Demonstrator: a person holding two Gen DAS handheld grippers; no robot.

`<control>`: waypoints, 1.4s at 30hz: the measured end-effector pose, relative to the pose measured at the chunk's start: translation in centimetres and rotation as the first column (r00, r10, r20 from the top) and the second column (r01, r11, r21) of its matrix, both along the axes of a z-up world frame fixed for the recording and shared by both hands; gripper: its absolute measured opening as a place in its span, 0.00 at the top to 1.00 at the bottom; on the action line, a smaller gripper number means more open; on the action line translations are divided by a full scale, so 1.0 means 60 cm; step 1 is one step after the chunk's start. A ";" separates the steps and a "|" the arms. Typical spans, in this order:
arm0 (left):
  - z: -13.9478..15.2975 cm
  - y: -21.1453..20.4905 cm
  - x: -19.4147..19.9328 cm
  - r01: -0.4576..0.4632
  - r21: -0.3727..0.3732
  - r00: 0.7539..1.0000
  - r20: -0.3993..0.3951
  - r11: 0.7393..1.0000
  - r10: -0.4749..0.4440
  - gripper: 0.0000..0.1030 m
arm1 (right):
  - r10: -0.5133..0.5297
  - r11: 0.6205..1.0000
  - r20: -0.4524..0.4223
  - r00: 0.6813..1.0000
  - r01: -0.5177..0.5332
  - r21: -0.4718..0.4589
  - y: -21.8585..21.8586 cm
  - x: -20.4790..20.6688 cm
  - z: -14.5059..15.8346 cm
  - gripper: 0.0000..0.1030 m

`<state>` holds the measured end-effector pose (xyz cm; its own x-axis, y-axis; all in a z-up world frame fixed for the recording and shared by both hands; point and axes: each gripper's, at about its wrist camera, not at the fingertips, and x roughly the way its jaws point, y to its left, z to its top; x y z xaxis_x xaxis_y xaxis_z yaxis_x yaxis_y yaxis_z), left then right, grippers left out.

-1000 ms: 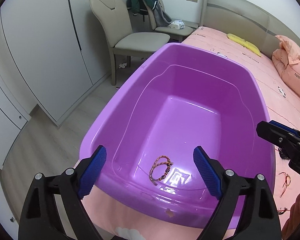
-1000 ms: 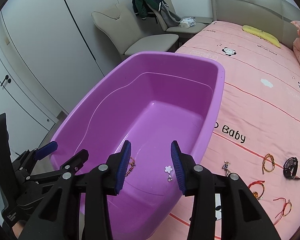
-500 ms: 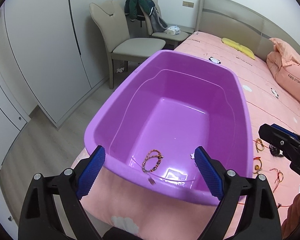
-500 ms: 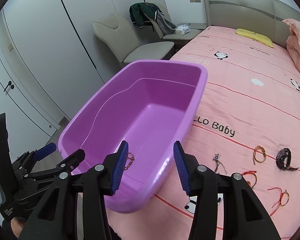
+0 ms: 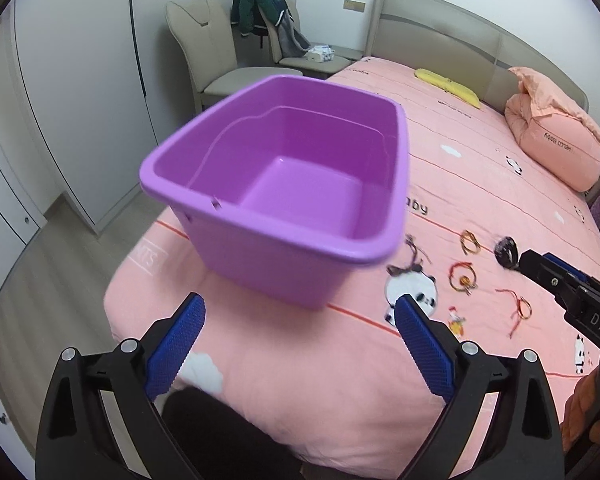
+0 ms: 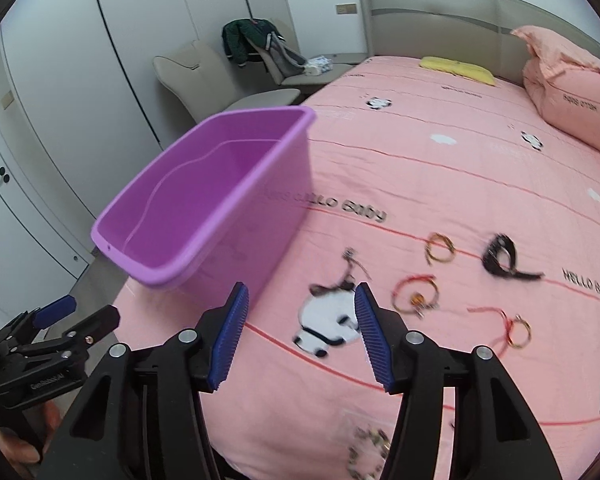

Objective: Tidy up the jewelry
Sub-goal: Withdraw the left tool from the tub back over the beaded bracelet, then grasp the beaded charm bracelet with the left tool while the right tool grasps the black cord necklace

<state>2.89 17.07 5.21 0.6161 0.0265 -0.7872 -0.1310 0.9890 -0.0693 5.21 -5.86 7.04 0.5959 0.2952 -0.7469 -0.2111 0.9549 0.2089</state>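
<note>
Purple bin [image 5: 284, 248] on pink bed [image 5: 480, 152], bracelets [image 6: 440, 248] beside it, both grippers' jaws released, empty

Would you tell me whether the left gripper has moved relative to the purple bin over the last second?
Yes. The left gripper has pulled back and up from the purple bin, which now sits entirely ahead of its fingers.

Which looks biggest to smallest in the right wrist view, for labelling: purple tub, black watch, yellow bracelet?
1. purple tub, largest by far
2. black watch
3. yellow bracelet, only slightly smaller than the watch
</note>
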 end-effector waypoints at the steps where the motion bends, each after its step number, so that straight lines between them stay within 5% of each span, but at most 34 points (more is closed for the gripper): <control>1: -0.005 -0.014 -0.007 0.011 -0.005 1.000 -0.004 1.000 -0.011 0.09 | -0.013 1.000 -0.005 1.000 0.013 -0.006 -0.015 -0.011 -0.005 0.48; 19: -0.120 -0.217 -0.063 0.115 0.027 0.989 -0.093 0.993 -0.112 0.09 | -0.271 0.962 -0.067 0.960 0.267 -0.061 -0.296 -0.176 -0.131 0.48; 42: -0.290 -0.309 -0.086 0.148 0.036 0.953 -0.274 0.988 -0.133 0.09 | -0.033 0.987 -0.083 0.996 0.020 -0.158 -0.330 -0.142 -0.274 0.45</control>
<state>-2.27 -1.45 -12.20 0.3814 0.0036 -0.9244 0.0030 1.0000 0.0051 -3.29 -25.64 -9.39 0.5344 0.1557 -0.8308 -0.1733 0.9822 0.0726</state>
